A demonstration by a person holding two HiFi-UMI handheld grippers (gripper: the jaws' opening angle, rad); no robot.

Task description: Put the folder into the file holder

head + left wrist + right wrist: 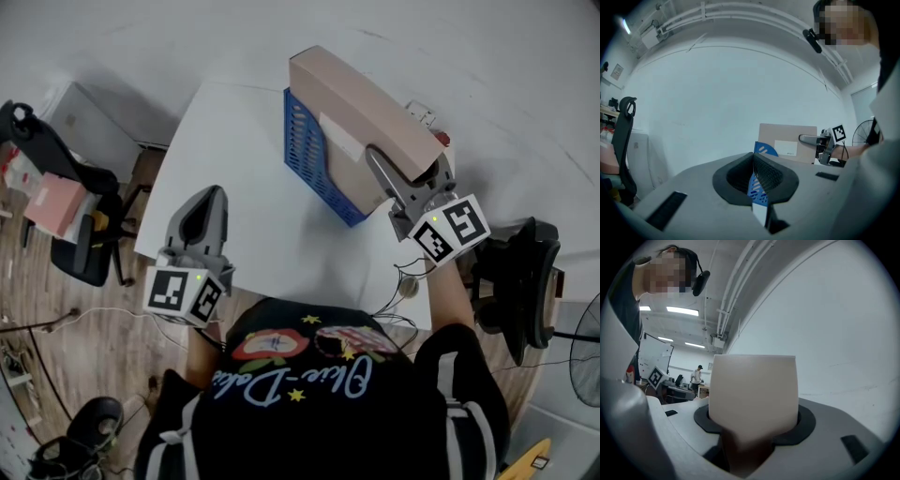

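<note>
The folder [361, 112] is clasped by the wide-spread right gripper [405, 159], seemingly partly inside the file holder [305, 150]; release remains. The left gripper [208, 199] is closed, empty.

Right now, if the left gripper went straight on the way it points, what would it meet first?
Probably the blue file holder: it sits in line with the left gripper, the folder behind it. Depth is unclear, so it could pass beside.
</note>
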